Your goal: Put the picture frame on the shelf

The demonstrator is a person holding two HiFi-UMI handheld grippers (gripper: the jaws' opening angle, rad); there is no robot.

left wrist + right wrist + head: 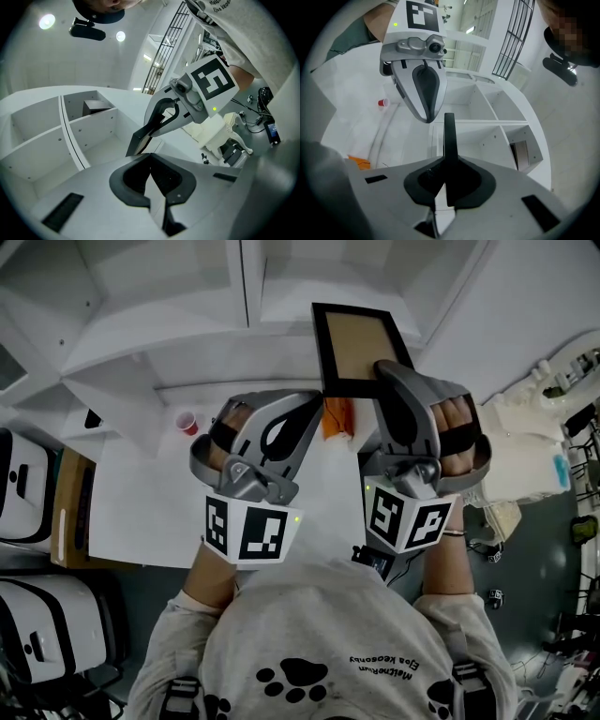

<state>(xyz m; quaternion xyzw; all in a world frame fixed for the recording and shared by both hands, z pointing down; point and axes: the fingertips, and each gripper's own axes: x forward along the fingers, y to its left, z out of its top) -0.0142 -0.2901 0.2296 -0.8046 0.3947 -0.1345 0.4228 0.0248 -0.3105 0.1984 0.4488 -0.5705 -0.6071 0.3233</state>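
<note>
At the left of the head view a red cup (186,421) stands on the white table (141,512), well apart from where I am working, so it should not get in the way. Next comes my left gripper (302,407). Its own view shows the jaws together with nothing between them, and I judge it rides alongside as a spare, ready to steady the load. Between the two tools an orange object (337,418) lies on the table; I cannot tell what it is. Right of centre, my right gripper (389,373) is clamped on the near edge of the picture frame (358,345), a black border round a brown panel, held up toward the white shelf (169,348) that fills the top of the picture. In the right gripper view the frame stands edge-on between the jaws, which lets me line it up with an open compartment ahead. Gripping one edge leaves the far end free to go in first, though so thin a hold could let it pivot
</note>
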